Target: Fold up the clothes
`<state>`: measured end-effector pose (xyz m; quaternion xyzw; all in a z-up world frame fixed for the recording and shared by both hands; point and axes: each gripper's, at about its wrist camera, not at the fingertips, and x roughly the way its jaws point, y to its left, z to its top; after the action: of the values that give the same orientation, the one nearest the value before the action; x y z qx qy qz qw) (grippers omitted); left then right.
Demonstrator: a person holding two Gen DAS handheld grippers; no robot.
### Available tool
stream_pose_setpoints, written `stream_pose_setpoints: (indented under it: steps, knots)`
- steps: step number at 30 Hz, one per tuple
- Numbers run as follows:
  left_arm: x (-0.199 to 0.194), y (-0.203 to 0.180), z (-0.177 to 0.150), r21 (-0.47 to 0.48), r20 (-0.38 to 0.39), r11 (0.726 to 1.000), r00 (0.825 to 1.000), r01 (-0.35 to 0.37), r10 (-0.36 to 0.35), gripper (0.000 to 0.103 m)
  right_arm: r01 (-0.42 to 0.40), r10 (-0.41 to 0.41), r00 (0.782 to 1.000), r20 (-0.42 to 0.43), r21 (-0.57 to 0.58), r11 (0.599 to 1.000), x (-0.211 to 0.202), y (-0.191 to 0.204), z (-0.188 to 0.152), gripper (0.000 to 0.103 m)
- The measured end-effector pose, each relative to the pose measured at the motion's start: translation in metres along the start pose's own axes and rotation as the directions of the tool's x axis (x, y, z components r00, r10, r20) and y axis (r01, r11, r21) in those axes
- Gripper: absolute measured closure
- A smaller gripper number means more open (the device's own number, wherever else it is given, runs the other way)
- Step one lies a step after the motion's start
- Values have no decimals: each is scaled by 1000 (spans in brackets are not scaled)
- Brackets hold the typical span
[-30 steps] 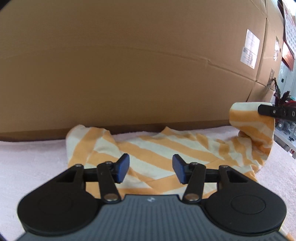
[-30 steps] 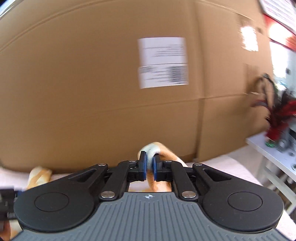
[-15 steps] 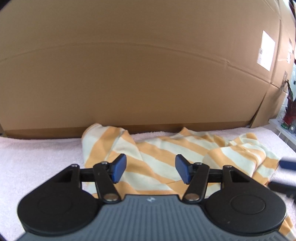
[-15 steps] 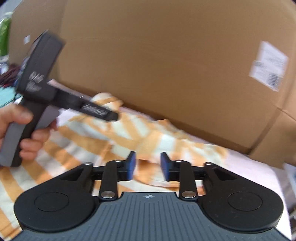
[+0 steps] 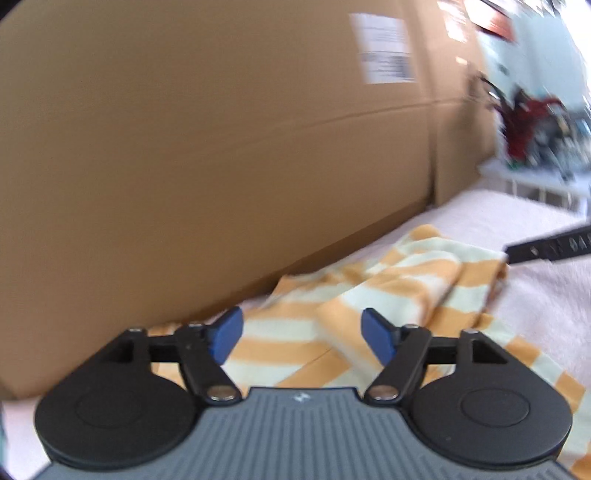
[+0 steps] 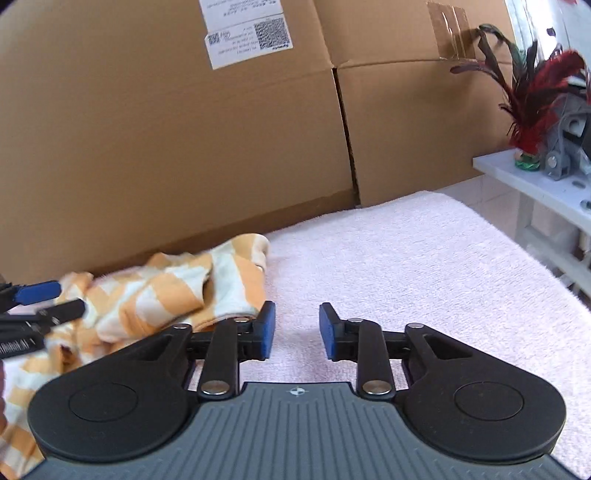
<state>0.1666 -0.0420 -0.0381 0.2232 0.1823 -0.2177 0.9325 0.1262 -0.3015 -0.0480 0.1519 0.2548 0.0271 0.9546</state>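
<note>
An orange and cream striped garment [image 5: 388,291] lies crumpled on the pink towel [image 6: 406,258], against the cardboard box. My left gripper [image 5: 302,339] hovers over its near part. Its jaws are opening, with cloth below them but nothing pinched. My right gripper [image 6: 297,332] stands just right of the garment [image 6: 166,291], over bare towel. Its jaws are closing with nothing between the pads. One of the right gripper's fingers [image 5: 546,251] reaches the garment's far right edge in the left wrist view. The left gripper's fingers [image 6: 37,293] show at the left edge of the right wrist view.
Tall cardboard boxes [image 6: 184,129] with a white label [image 6: 247,33] wall off the back of the towel. To the right stands a white shelf [image 6: 535,184] with red feathers [image 6: 535,88] and grey hardware. The towel's right edge drops off beside it.
My right gripper let go of the raised fold, which dropped onto the towel, then sank and swung to the garment's right. My left gripper rolled, shifted sideways and spread its jaws wider.
</note>
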Motion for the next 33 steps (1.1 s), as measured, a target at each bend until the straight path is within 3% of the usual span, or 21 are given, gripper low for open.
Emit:
stream_pose_setpoints:
  steps: [2,7,11,14,17,18,20,22,27,29,30,33]
  knots:
    - [13,-23,8,106,-23,994,1000,-8,11,26,-21,21,1000,-2,16,1000,4,3,1,69]
    - [46,-41,9,197,-109,980,994,4,18,28,-58,58,998,7,34,998,4,3,2,67]
    - [26,-35,19,156,-55,985,996,73,-65,25,-74,74,997,-2,50,996,5,2,3,67]
    - [8,-31,22,109,-38,981,987,157,-154,22,-81,82,997,-7,64,995,6,0,3,67]
    - [10,-48,21,160,-42,975,988,155,-150,22,-86,87,996,-14,61,994,7,0,4,67]
    - [13,-52,20,175,-49,974,990,141,-135,24,-87,88,996,-12,62,994,7,0,3,67]
    - [27,-54,20,160,-87,978,989,136,-123,39,-89,90,996,-12,69,994,7,-2,3,67]
    - [39,-50,19,115,-134,981,981,157,-141,70,-91,93,996,-15,77,993,8,-3,2,67]
    - [38,-48,12,95,-119,982,981,162,-150,72,-89,91,996,-15,107,990,9,-7,2,65]
    - [38,-48,11,81,-112,982,981,169,-160,83,-89,92,996,-16,112,990,10,-8,2,65]
    - [38,-46,12,64,-112,982,979,176,-168,95,-89,92,996,-16,112,990,10,-8,2,65]
    - [33,-37,20,26,-87,986,983,167,-164,95,-90,92,996,-13,122,988,11,-10,1,64]
